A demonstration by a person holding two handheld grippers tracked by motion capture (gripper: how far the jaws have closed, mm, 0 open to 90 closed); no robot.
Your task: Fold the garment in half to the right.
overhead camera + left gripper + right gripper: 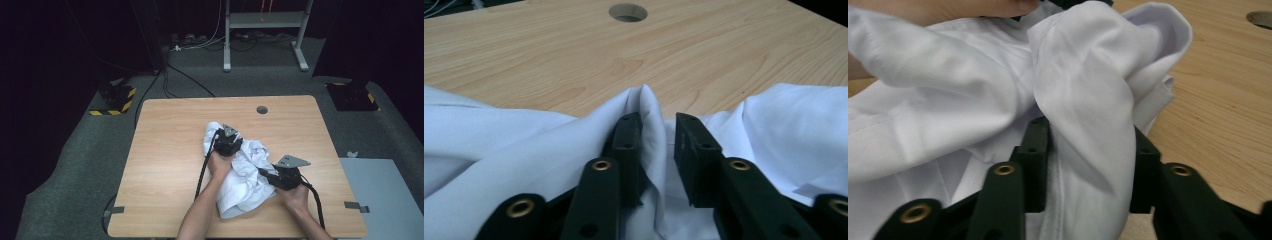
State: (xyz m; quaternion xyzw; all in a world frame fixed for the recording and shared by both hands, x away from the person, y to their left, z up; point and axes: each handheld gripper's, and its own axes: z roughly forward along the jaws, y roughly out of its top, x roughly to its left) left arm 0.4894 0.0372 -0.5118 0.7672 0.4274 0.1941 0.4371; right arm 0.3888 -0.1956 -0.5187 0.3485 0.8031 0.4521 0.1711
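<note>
A crumpled white cloth (242, 177) lies on the wooden table (170, 130), a little right of its middle. My left gripper (229, 141) rests on the cloth's far part. In the left gripper view a raised fold of the cloth (646, 107) stands between the jaws of the left gripper (659, 125), against one pad, with a gap to the other, so it is open. My right gripper (272, 175) sits at the cloth's right edge. In the right gripper view a thick fold of cloth (1083, 85) bulges loosely between the spread jaws of the right gripper (1088, 130).
A round cable hole (262, 109) sits near the table's far edge, also in the left gripper view as the hole (628, 12). Bare wood (1218, 100) lies right of the cloth. A grey mat (380, 195) lies on the floor at the right, and a metal stand (265, 30) beyond the table.
</note>
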